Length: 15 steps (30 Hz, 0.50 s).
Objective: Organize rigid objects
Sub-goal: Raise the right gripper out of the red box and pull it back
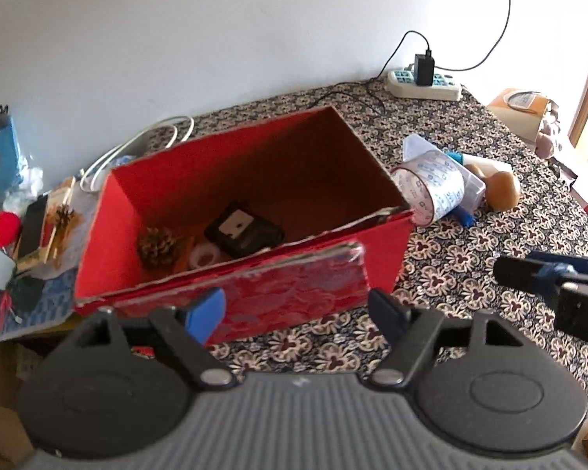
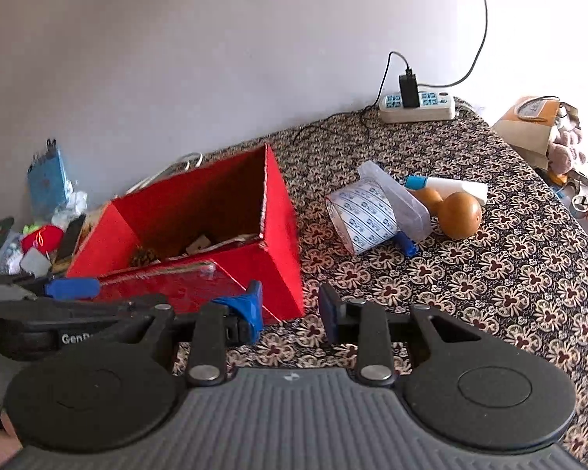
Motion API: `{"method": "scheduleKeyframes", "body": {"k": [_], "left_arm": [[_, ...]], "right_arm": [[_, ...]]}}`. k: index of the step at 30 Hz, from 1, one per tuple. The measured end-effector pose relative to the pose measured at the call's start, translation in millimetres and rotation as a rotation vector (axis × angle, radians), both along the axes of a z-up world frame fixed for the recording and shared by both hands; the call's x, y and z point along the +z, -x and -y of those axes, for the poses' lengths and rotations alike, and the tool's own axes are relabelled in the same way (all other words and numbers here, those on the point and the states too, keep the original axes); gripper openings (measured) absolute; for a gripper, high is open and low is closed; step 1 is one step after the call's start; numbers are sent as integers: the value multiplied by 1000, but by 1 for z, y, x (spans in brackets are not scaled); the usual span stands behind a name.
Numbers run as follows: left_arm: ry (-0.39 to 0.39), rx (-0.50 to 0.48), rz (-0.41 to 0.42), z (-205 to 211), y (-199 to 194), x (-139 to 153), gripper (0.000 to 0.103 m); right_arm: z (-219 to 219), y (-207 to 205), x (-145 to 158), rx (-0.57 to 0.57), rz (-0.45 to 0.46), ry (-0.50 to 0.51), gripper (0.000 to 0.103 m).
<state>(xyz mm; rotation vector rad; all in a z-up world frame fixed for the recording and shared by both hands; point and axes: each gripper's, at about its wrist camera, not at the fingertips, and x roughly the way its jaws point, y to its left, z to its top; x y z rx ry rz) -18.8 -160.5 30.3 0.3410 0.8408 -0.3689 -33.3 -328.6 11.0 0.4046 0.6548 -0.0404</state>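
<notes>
Two tongs are spread wide and hold nothing. The left tongs (image 1: 298, 309) hang just in front of the red box (image 1: 251, 211), with the box's folded-down flap (image 1: 254, 286) right past the fingertips. The right tongs (image 2: 290, 309) sit by the near right corner of the box, above the flowery bench (image 2: 470, 293). The box stands open at the top, and its long side runs from near left to far right across the bench. Inside it, at the left end, lie a pine cone (image 1: 157, 246), a black gadget (image 1: 244, 231) with a white label, and a small white round thing (image 1: 204, 255). To the right of the box, well apart from both tongs, lies a pile of loose things. A tape roll (image 2: 362, 215) lies on its side with its open end facing the box. A clear plastic tub (image 2: 403, 201) leans on it. A brown wooden gourd (image 2: 456, 215) lies on its side, its fat end toward the front right and its thin neck toward the tub. A white tube (image 2: 450, 185) with a blue cap lies behind the gourd, cap end toward the box. A power strip (image 2: 417, 106) rests at the back by the wall.
</notes>
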Motion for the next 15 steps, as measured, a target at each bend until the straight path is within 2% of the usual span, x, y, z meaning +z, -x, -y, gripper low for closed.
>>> {"method": "scheduleKeyframes", "body": {"k": [9,15], "left_arm": [[-11,68,-41,54,-6,-13,77],[-22,122,-56,82,-7,-22,77]], "right_arm": [[53,-14,-13,91,-37,5,14],[86,-23,-23,135,-56,-28,14]]}}
